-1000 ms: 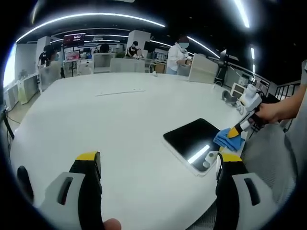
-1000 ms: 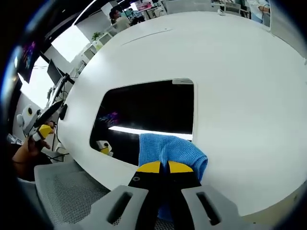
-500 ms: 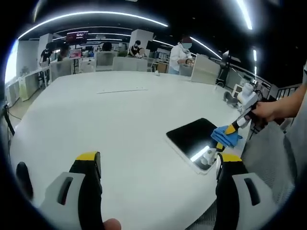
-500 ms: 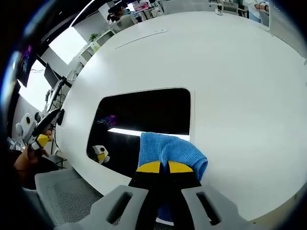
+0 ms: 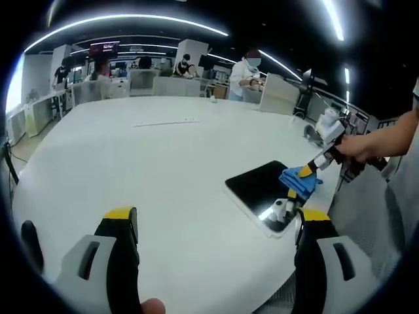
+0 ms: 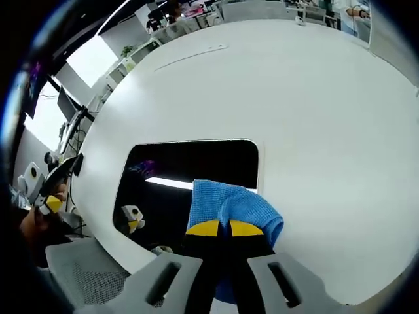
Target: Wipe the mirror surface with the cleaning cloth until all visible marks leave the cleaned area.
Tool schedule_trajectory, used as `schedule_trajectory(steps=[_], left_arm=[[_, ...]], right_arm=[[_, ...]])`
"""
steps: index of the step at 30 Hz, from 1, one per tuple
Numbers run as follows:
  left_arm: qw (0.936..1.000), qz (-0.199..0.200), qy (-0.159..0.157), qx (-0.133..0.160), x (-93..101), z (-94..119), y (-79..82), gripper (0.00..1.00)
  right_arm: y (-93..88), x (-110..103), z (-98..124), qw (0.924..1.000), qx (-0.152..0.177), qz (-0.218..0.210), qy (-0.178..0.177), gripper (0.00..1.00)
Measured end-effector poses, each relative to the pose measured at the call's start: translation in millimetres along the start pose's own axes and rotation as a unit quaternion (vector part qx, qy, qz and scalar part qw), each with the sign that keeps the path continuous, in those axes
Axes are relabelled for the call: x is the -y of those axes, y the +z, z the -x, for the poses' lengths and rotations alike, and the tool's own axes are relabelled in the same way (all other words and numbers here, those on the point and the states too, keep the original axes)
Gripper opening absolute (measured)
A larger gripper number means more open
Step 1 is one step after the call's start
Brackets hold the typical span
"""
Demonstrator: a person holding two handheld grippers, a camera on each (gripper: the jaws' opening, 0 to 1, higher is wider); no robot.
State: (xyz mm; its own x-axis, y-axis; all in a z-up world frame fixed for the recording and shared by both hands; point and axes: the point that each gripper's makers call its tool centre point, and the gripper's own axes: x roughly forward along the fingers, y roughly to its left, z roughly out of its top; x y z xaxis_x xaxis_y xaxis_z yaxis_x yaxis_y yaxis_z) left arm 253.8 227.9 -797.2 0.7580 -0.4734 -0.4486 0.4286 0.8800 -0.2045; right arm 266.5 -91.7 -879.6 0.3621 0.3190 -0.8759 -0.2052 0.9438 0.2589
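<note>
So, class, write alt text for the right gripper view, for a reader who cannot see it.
The right gripper, jaws shut on a blue cloth, holds it over the near edge of a dark rectangular mirror lying flat on a white table. The mirror reflects a strip of ceiling light.

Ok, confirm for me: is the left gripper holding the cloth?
No. The left gripper stands open over the white table, while the right gripper clamps the blue cloth.
</note>
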Motion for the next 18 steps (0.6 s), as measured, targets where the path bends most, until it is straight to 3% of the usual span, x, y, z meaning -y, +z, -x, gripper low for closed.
schedule_trajectory(steps=[12, 18], left_arm=[[0.9999, 0.006, 0.006, 0.007, -6.2, 5.3, 4.3, 0.99], [1.0000, -0.005, -0.003, 0.006, 8.9, 5.9, 7.8, 0.99]], right_arm=[[29.5, 7.1, -12.5, 0.9998, -0.001, 0.014, -0.012, 0.00], [45.4, 10.8, -18.3, 0.9989, 0.006, 0.037, -0.028, 0.00]])
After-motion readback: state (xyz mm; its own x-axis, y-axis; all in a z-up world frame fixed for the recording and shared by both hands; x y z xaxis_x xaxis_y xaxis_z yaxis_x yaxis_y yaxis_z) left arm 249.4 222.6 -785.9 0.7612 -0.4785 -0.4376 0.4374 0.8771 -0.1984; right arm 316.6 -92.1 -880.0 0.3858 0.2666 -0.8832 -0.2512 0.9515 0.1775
